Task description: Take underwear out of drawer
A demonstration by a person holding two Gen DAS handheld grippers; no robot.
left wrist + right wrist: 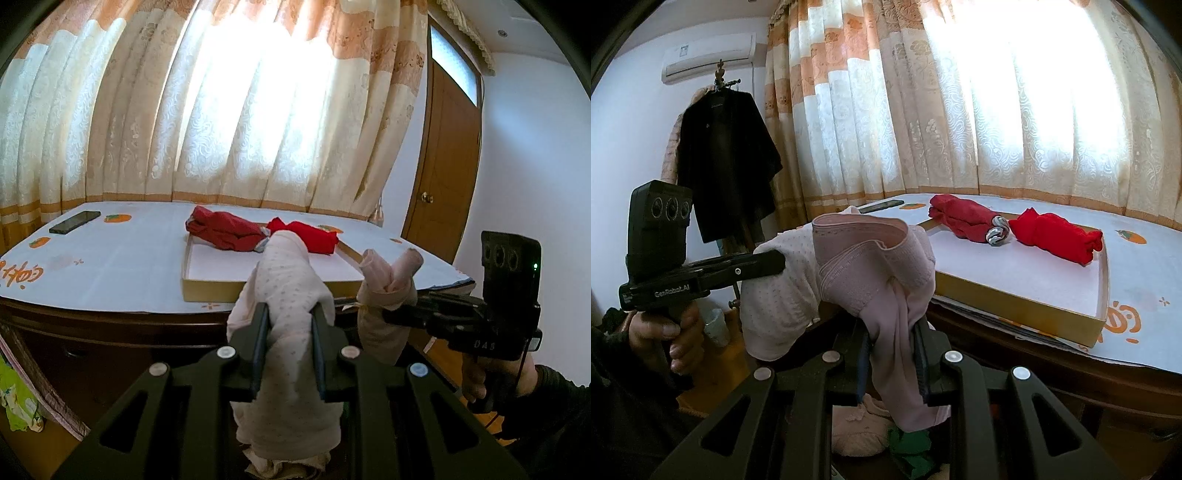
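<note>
My left gripper (290, 314) is shut on a pale pink dotted underwear (286, 280), held up in front of the table edge. My right gripper (892, 328) is shut on a plain pink underwear (875, 258) with a wide waistband. The right gripper also shows in the left wrist view (391, 314), the left one in the right wrist view (779, 262). Two rolled red underwear (225, 229) (314, 236) lie in a shallow cardboard tray (210, 288) on the table. Below my right gripper, more pink and green clothes (864, 428) lie in the drawer, mostly hidden.
A dark wooden table with a white printed cloth (110, 258) stands ahead, curtains behind it. A black phone (75, 221) lies at its far left. A wooden door (443, 166) is at the right. A dark coat (724, 158) hangs on a rack.
</note>
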